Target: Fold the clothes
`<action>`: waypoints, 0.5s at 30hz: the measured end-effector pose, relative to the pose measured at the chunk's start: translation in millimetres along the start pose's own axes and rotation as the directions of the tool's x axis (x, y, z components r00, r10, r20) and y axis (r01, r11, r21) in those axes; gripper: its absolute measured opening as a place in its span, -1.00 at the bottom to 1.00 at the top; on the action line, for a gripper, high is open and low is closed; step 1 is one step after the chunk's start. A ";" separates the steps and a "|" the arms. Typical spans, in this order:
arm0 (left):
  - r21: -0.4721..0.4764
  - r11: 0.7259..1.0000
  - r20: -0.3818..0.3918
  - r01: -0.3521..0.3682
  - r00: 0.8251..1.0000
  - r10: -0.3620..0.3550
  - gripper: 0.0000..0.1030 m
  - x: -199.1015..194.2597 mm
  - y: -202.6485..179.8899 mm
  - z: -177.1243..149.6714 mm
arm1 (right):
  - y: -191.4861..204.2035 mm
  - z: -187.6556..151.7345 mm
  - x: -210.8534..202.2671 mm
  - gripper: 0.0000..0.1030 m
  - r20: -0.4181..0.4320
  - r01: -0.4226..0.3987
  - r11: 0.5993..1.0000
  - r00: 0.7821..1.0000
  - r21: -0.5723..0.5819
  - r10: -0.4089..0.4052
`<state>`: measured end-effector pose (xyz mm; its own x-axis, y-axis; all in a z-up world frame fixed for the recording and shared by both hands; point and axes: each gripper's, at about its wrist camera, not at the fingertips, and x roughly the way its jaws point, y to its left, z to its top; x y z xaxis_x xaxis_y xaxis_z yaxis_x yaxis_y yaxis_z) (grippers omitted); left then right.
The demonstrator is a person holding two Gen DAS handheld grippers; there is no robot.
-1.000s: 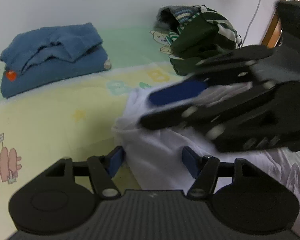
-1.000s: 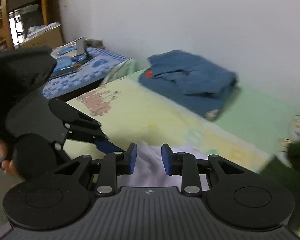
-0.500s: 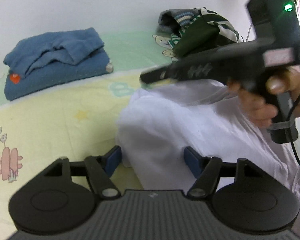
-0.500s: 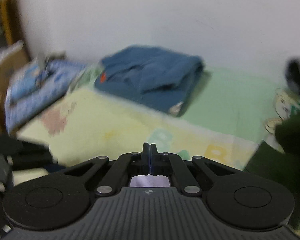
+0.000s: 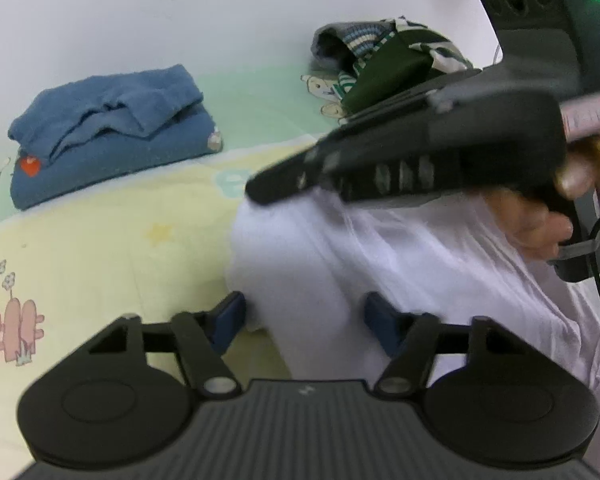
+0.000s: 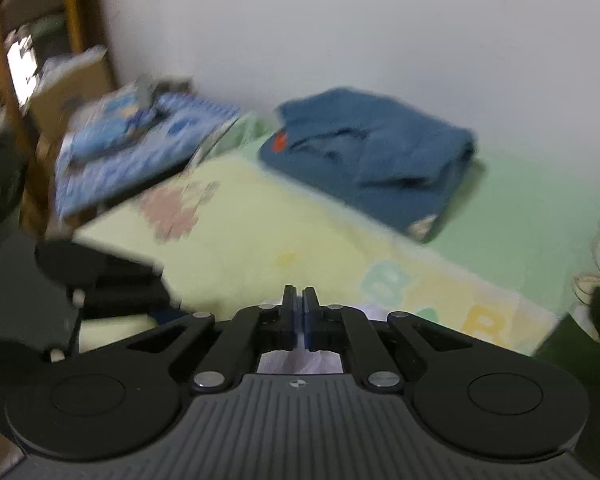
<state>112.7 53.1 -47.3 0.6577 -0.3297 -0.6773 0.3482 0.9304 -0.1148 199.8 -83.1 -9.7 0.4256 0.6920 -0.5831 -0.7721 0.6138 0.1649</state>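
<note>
The left claw (image 5: 304, 320) stands spread wide, its blue pads either side of a white garment (image 5: 380, 264) heaped on the bed's patterned sheet (image 5: 100, 248). The right claw (image 6: 299, 320) is clenched on a fold of that white cloth (lifting it slightly). A folded blue sweater (image 5: 108, 128) lies well apart, near the wall.

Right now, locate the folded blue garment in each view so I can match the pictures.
Left wrist: folded blue garment at upper left, against the wall, on the green part of the mat.
Right wrist: it sits right of centre, upper half.
Shared landmark: the red patch on it.
</note>
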 end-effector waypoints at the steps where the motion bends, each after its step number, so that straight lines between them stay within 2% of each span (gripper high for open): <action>1: -0.008 1.000 0.005 0.001 1.000 -0.001 0.16 -0.2 0.1 -0.5 | -3.7 -1.7 1.2 -0.95 0.001 0.015 1.000 1.000 0.025 -0.015; 4: 0.014 1.000 0.008 -0.010 1.000 0.010 0.13 0.8 -4.0 -1.5 | -13.1 -12.6 12.4 -0.94 -0.023 0.030 0.996 0.999 0.085 -0.028; 6: 0.022 1.000 0.005 -0.001 1.000 0.000 0.00 0.2 -5.0 -1.1 | -18.6 -19.4 8.1 -0.93 -0.023 0.043 0.992 0.999 0.117 -0.041; 8: 0.021 1.000 0.002 0.013 1.000 -0.013 -0.16 -1.1 -4.2 -0.7 | -23.6 -23.1 -14.7 -0.73 0.005 0.077 0.987 0.997 0.142 -0.078; 10: 0.013 1.000 0.004 0.021 1.000 -0.021 -0.43 -2.7 -2.3 -1.2 | -28.5 -26.9 -37.5 -0.53 0.033 0.109 0.980 0.993 0.168 -0.116; 15: -0.050 0.998 0.004 0.043 0.999 -0.043 -0.62 -6.8 7.8 -3.7 | -40.7 -36.2 -94.6 -0.23 0.097 0.185 0.954 0.972 0.236 -0.213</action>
<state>108.5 63.3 -46.2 0.6448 -0.3696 -0.6691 0.3418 0.9224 -0.1801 173.9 -187.3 10.0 0.6241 0.5789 -0.5248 -0.5462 0.8035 0.2368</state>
